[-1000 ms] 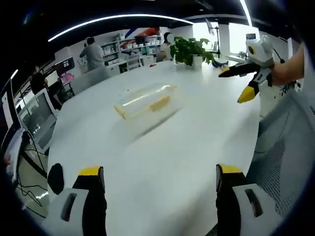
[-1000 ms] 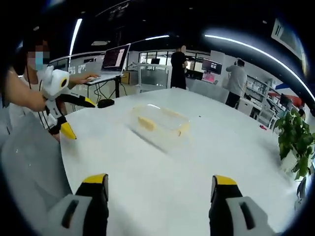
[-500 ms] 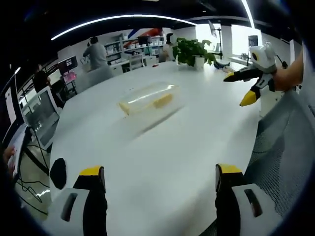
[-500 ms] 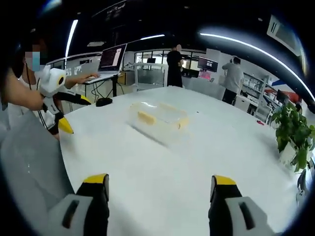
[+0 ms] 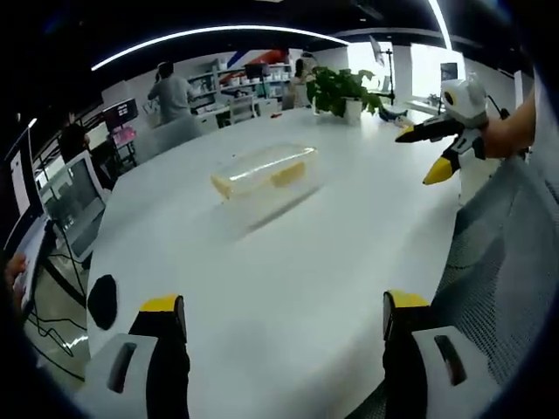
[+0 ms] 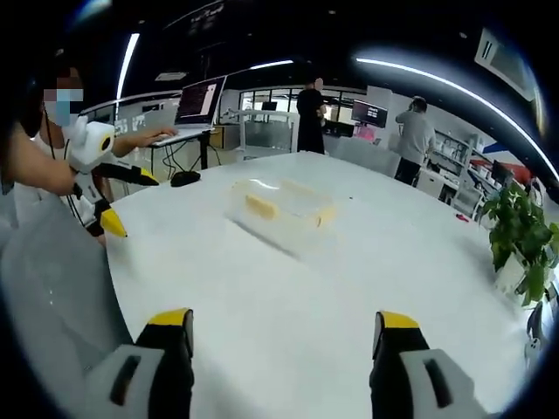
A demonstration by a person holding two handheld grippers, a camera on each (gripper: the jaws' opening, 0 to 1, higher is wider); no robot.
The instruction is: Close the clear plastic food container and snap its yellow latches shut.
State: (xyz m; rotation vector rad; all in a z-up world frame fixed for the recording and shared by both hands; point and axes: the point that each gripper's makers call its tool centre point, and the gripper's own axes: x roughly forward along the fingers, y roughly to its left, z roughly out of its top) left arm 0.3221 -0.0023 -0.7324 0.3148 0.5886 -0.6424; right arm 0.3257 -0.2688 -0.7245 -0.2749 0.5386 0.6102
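Left gripper view: container [image 5: 265, 172] on table [image 5: 288, 262].

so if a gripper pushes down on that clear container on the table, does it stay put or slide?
Probably slides. The container looks like thin clear plastic with nothing visible inside, so likely light. The white table looks smooth and glossy, so little grip. It sits low and wide with a flat base, so tipping or rolling seems unlikely. Both grippers are open and well short of it.

Both views face the container [image 5: 265, 172] [image 6: 284, 205] from opposite table [image 5: 288, 262] sides.
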